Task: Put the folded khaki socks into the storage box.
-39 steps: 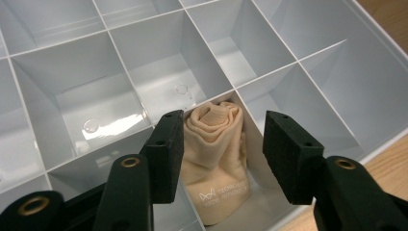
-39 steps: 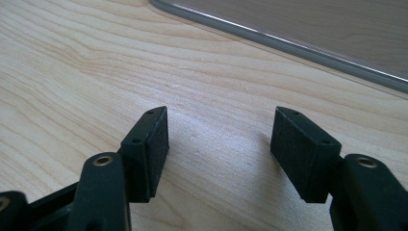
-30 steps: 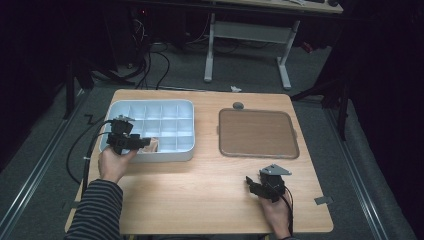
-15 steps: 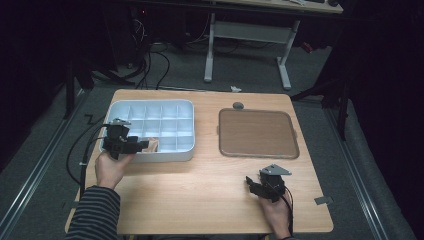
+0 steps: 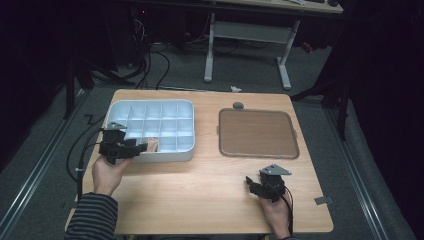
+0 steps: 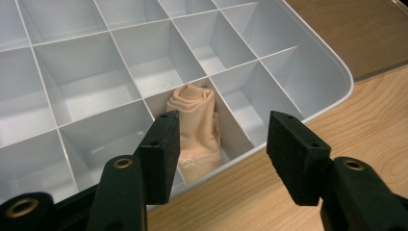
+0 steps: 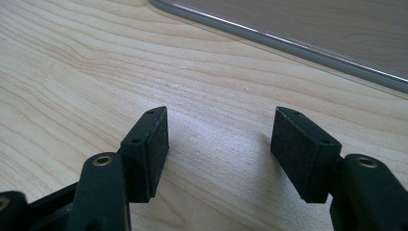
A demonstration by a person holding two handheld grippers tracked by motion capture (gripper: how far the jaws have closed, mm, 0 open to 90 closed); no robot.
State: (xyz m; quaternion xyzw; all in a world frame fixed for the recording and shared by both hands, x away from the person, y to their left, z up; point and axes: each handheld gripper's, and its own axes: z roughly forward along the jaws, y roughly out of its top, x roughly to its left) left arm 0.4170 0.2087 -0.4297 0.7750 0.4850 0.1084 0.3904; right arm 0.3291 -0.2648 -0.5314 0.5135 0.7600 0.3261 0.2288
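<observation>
**Op:** Cloth roll [image 6: 197, 130] sitting in the white tray [image 5: 172, 155], front row, third compartment from the tray's left in the high view. It is lying along the compartment, one end leaning up against the far divider.

**Obs:** Left gripper [image 6: 222, 144] doing what?

**Op:** I am holding it just off the tray's near edge, jaws spread, nothing between the pads. The roll is lying beyond the tips, apart from them. I am reading it as released, not gripped.

**Obs:** Right side?

**Op:** Right gripper [image 7: 219, 144] is resting low over bare table [image 5: 200, 200], jaws also spread, pinching nothing. Brown mat [image 5: 257, 132] is lying just ahead of it.

**Obs:** How is the roll going to handle?

**Op:** I am judging it light and soft, a thin beige fabric rolled loosely. It is going to squash under the pads instead of resisting, and a loose layer could peel off if I am nipping only the outer fold. Not fragile, not slippery.

**Obs:** Where are you taking hold, then?

**Op:** Across the middle of the bundle, pads on both long sides, so I am catching every layer. The dividers are standing close on either side, so I am expecting to come in from above.
</observation>
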